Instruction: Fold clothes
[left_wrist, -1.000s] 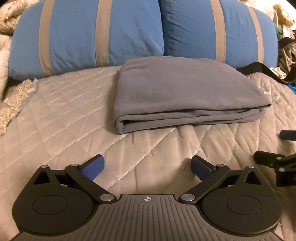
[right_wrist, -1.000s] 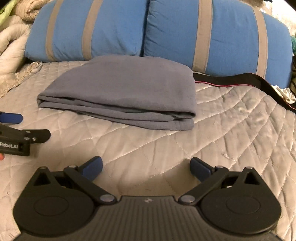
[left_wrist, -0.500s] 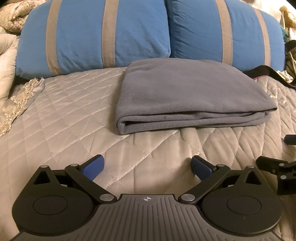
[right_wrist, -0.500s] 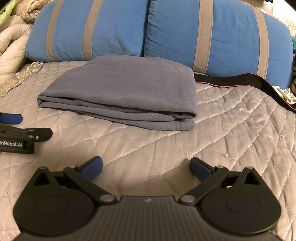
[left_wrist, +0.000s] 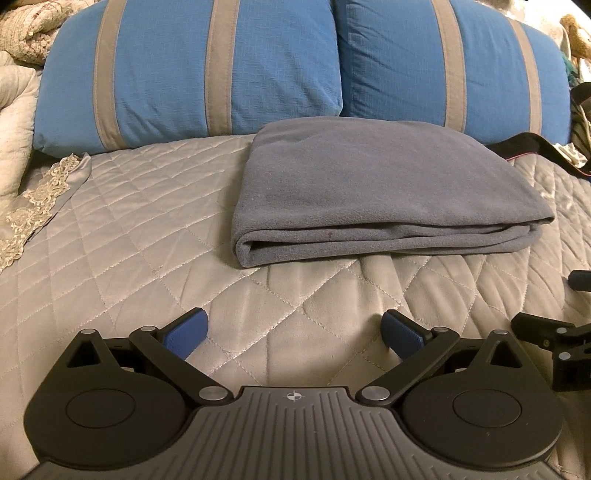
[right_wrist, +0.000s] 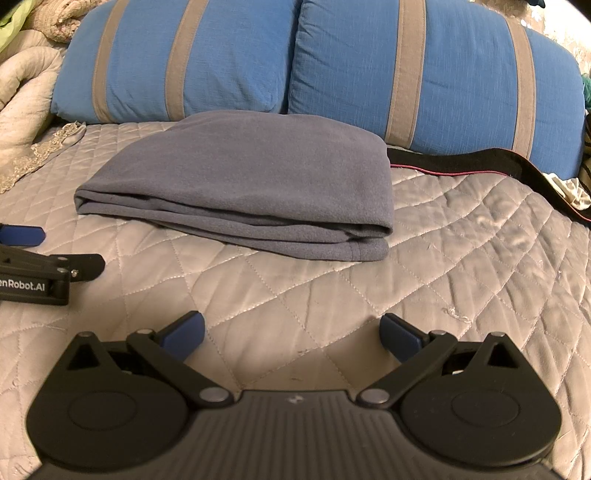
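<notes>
Both tongs, left (left_wrist: 293, 334) and right (right_wrist: 291, 332), spread empty; the folded grey garment (left_wrist: 373, 195), soft and limp, is best pinched at its near corners.

This is a bedroom in a home. A bed (left_wrist: 122, 236) fills both views, and it wears a soft gray quilt with diamond stitching. 2 big blue pillows (left_wrist: 192, 70) with tan stripes lean side by side at the back of the bed. A cream blanket with a lace edge (left_wrist: 33, 199) is bunched up at the left. A folded gray cloth (right_wrist: 251, 177) lies on the quilt, touching the pillows.
</notes>
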